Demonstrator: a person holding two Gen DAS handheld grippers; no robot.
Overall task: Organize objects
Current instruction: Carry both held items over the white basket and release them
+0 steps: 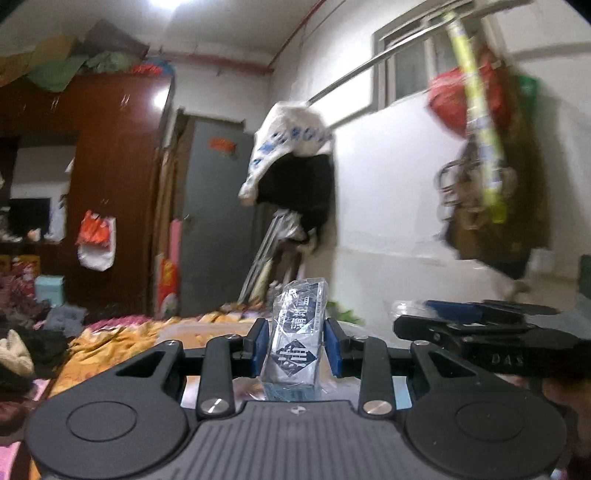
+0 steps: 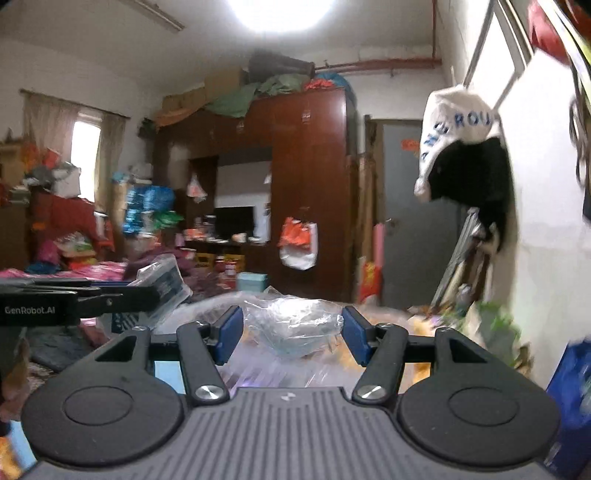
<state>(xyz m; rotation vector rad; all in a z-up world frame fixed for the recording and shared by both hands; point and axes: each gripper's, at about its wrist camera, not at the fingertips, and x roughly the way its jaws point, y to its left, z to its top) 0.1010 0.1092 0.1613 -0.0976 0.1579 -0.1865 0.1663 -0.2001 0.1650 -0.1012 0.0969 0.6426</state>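
Above the cluttered bed, left claw clamped on wrapped packet; right claw gripping crumpled clear plastic

"GenRobot.AI" is printed in white on the left gripper body. "DAS" is embossed on the right gripper. Blue letters "ANEROU" run across the hanging white cloth.

A ceiling lamp lights the room and blows out to white glare at the top of both views. Below it the wardrobe is dim with a pale sheen. Things by the wall, right of the wardrobe, smear with motion blur. Fisheye bends the edges, with dark corners.
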